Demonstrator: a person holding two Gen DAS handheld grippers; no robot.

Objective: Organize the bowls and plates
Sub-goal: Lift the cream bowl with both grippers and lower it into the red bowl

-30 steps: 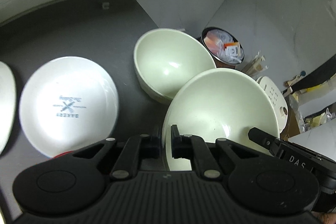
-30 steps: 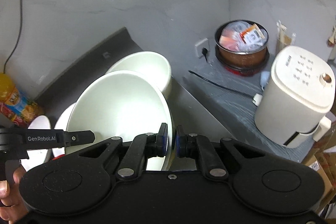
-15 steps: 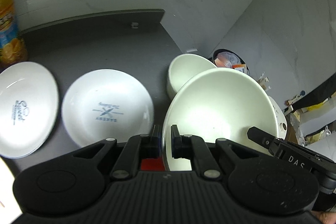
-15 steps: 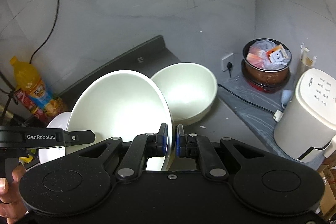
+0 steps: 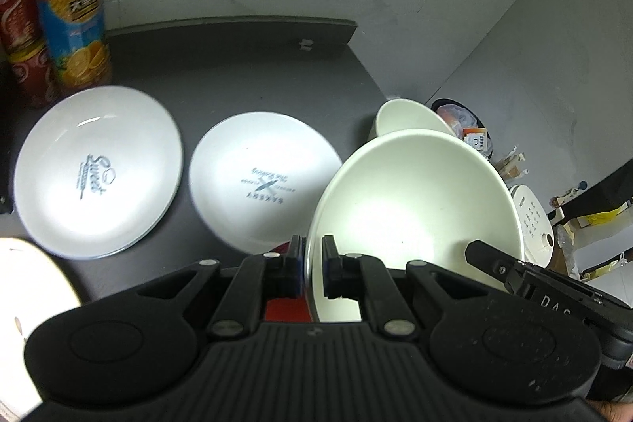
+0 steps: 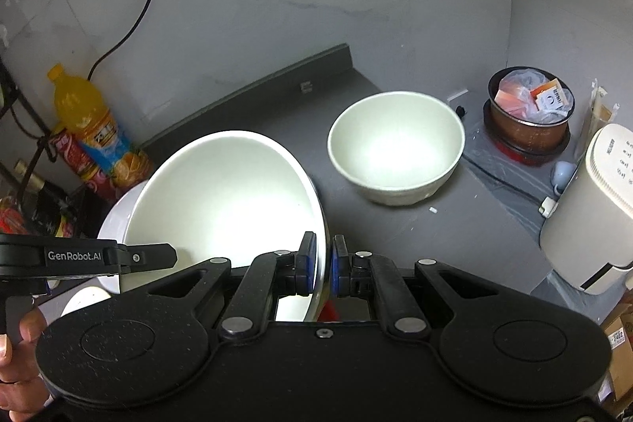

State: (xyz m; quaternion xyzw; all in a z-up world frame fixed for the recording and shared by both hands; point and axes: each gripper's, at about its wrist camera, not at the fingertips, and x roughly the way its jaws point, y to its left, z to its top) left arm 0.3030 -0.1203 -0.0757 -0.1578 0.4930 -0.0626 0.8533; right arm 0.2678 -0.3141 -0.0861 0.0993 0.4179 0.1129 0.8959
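Note:
A large pale green bowl (image 5: 415, 208) (image 6: 225, 200) hangs above the dark counter, held at opposite rims. My left gripper (image 5: 312, 263) is shut on its left rim and my right gripper (image 6: 324, 263) on its right rim. A second, deeper pale green bowl (image 5: 403, 117) (image 6: 395, 145) stands alone on the counter beyond it. Left of the held bowl lie two white plates, one printed "Bakery" (image 5: 265, 180) and one printed "Sweet" (image 5: 99, 169). The held bowl hides part of the Bakery plate.
An orange juice bottle (image 5: 71, 6) (image 6: 91, 121) and a red can (image 5: 19, 34) stand at the back left by the wall. Off the counter's right edge sit a pot of packets (image 6: 530, 109) and a white appliance (image 6: 593, 208). A hand (image 6: 16, 343) holds the left gripper.
Both grippers have carried the large bowl back and to the left, away from the second bowl. The plates, bottle and can have come into view.

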